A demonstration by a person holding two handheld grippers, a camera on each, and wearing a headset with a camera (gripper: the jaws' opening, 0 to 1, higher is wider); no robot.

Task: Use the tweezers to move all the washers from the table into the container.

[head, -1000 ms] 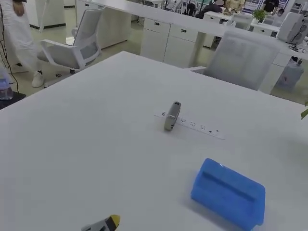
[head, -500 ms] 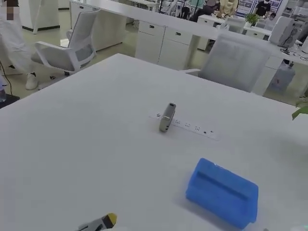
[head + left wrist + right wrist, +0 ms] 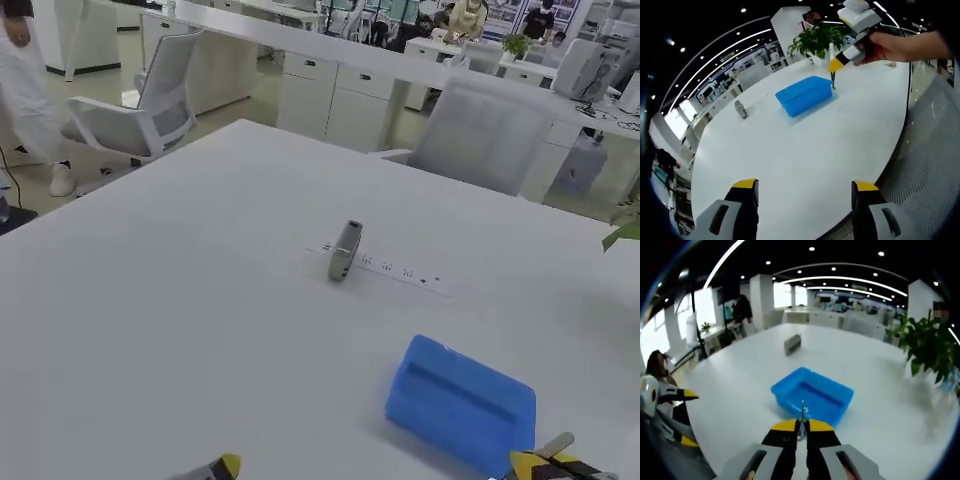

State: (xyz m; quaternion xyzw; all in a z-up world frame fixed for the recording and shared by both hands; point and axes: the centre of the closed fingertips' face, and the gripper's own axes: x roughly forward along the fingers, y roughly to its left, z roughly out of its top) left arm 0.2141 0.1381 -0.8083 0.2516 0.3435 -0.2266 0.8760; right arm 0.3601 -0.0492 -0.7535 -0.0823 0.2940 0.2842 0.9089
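The blue container (image 3: pixel 460 405) sits open on the white table (image 3: pixel 200 300), near its front right. My right gripper (image 3: pixel 800 427) is shut on thin metal tweezers (image 3: pixel 802 412), whose tip points at the container (image 3: pixel 812 395) just ahead. In the head view the right gripper (image 3: pixel 555 465) pokes in at the bottom right, beside the container. In the left gripper view a hand holds it above the container (image 3: pixel 804 95), tweezers (image 3: pixel 833 82) hanging down. My left gripper (image 3: pixel 805 187) stands open over the near table edge with nothing between its jaws; its yellow tip (image 3: pixel 228 466) shows at the bottom.
A small grey device (image 3: pixel 343 250) stands on a flush power strip (image 3: pixel 400 272) mid-table. Grey office chairs (image 3: pixel 490 130) line the far edge. A potted plant (image 3: pixel 925 347) stands right of the container. A mesh chair seat (image 3: pixel 935 150) lies beyond the near table edge.
The head camera has shifted slightly. The right gripper with the tweezers has come into the head view at the bottom right. The container and grey device have stayed put.
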